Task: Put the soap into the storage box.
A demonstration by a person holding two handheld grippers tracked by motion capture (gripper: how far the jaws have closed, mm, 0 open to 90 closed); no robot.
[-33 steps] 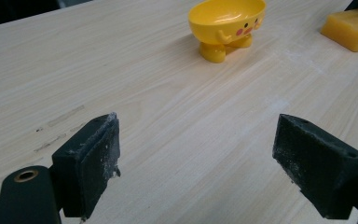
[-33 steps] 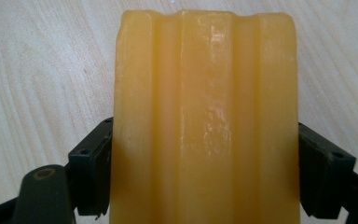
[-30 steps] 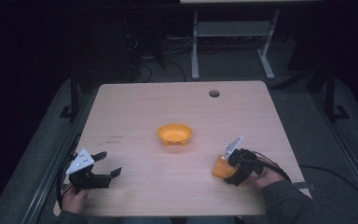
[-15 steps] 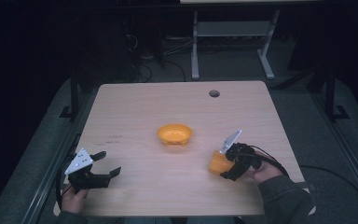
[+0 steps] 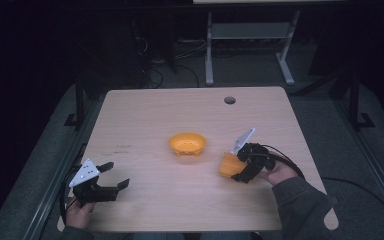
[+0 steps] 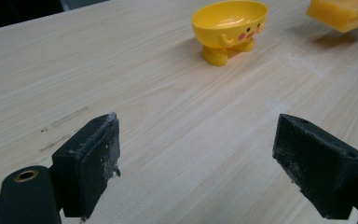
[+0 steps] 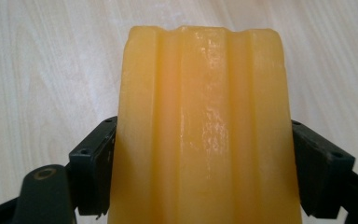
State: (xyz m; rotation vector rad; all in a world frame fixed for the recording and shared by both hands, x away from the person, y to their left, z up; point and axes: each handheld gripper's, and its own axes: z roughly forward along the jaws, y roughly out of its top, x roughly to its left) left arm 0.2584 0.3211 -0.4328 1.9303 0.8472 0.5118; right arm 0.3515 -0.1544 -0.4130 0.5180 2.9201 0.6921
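Note:
A small yellow bowl [image 5: 187, 143] with a face and little feet stands upright at the table's middle; it also appears as the yellow bowl [image 6: 230, 25] far ahead in the left gripper view. My right gripper [image 5: 236, 169] is shut on a ridged orange block [image 5: 228, 165], held just above the wood to the right of the bowl. In the right gripper view the orange block [image 7: 205, 135] is squeezed between both black pads. The block [image 6: 342, 13] hangs at the top right of the left gripper view. My left gripper [image 5: 116, 176] rests open at the near left corner, nothing between its pads [image 6: 91, 163].
The light wooden table [image 5: 145, 115] has a round cable hole [image 5: 229, 100] near its far edge. Faint dark scuffs [image 5: 122, 147] mark the wood left of the bowl. A grey metal stand [image 5: 250, 35] and cables lie on the dark floor beyond.
My right gripper has carried the orange block left and slightly away from me, closer to the bowl. The left gripper has stayed put.

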